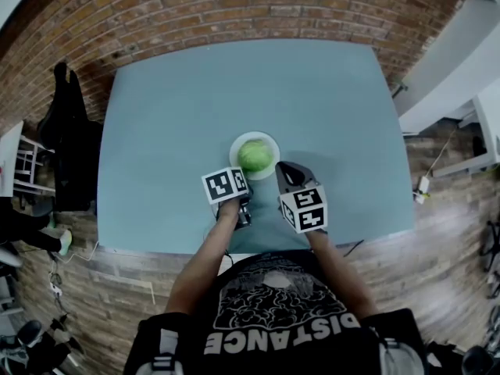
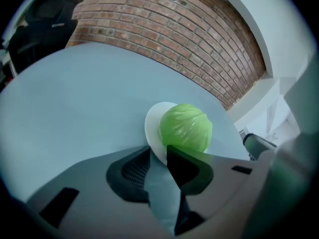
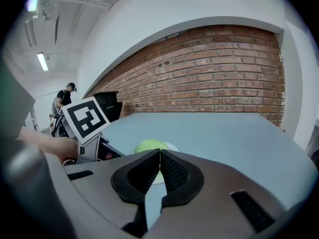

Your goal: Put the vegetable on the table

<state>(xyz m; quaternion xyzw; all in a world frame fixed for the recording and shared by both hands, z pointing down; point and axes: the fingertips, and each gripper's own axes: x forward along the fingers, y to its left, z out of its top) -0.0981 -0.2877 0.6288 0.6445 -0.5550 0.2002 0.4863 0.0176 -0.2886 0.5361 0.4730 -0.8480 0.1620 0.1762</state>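
Observation:
A round green cabbage [image 1: 255, 155] sits on a small white plate [image 1: 269, 141] near the front middle of the blue-grey table [image 1: 172, 116]. My left gripper [image 2: 158, 151] hovers just short of the plate's [image 2: 153, 123] near rim, its jaws a narrow gap apart with nothing between them. The cabbage [image 2: 185, 127] fills the view right behind them. Its marker cube [image 1: 225, 184] sits left of the plate. My right gripper [image 1: 285, 174] is shut and empty at the plate's right. Past its closed tips [image 3: 159, 153] I see the cabbage [image 3: 148, 145].
A brick wall [image 1: 258, 6] runs along the table's far edge. A black chair with dark clothing [image 1: 69, 131] stands off the left side. White furniture [image 1: 461, 61] is at the right. A person [image 3: 65, 97] stands far off beyond the table.

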